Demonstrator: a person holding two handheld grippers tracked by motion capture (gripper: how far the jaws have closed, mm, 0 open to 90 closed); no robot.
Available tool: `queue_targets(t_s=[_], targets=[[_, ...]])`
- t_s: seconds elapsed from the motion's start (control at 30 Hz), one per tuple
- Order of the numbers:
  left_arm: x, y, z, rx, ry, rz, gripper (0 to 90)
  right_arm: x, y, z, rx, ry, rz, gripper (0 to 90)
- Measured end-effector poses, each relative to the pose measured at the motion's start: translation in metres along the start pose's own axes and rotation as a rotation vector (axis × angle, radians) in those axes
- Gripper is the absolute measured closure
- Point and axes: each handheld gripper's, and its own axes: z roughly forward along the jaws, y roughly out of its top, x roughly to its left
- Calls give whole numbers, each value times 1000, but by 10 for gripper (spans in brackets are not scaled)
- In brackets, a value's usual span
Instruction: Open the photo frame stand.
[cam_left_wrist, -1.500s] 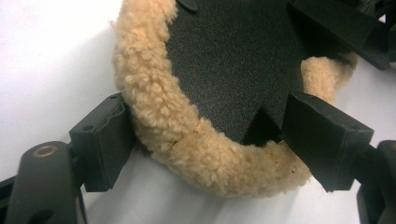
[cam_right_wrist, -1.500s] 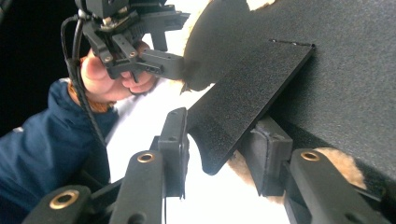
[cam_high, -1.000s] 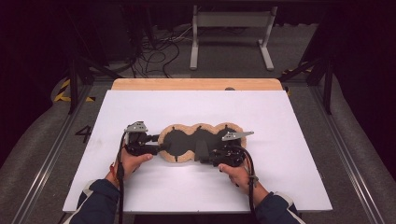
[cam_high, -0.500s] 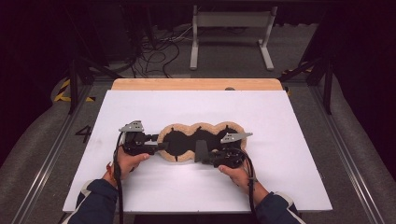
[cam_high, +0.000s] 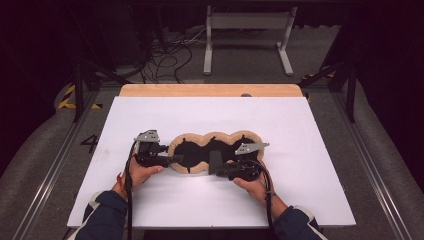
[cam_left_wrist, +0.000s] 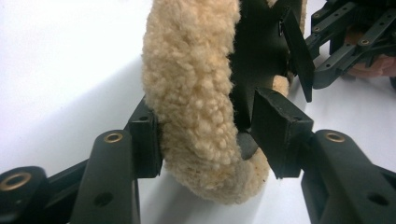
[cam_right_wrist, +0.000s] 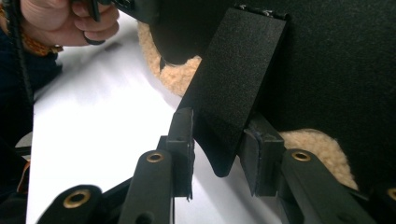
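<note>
A three-lobed pad (cam_high: 200, 150) with a tan fleece rim and a black inner face lies on the white tabletop (cam_high: 310, 135). My left gripper (cam_high: 175, 159) is at its left end. In the left gripper view the jaws (cam_left_wrist: 210, 140) are shut on the fleece rim (cam_left_wrist: 196, 84), one pad on each side. My right gripper (cam_high: 218, 170) is at the pad's near edge, shut on a stiff black flap (cam_high: 215, 157) that stands up from the pad. The right gripper view shows this flap (cam_right_wrist: 238, 70) pinched between its jaws (cam_right_wrist: 217, 140).
A wooden strip (cam_high: 210, 90) borders the table's far edge. Beyond it, on the floor, are cables (cam_high: 165, 55) and a white metal stand (cam_high: 247, 30). Dark frame legs (cam_high: 80, 85) stand at both sides. White surface lies to the pad's left, right and rear.
The right gripper has edged slightly left with the black flap. The left gripper and the pad have barely moved.
</note>
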Motion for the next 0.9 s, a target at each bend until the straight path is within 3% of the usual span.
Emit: queue_targets(t_s=[0.17,0.2,0.47,0.9], targets=[[-7,4,-5,-18,50,77,532,0,0,0,2,-22,-9,722],[-10,3,-4,-22,59,64,531,0,0,0,2,-20,-9,722],[-33,0,-10,5,146,170,533,6,0,-4,49,-9,-34,729],[-46,-7,-13,17,172,229,545,23,-8,-13,87,-45,-107,707]])
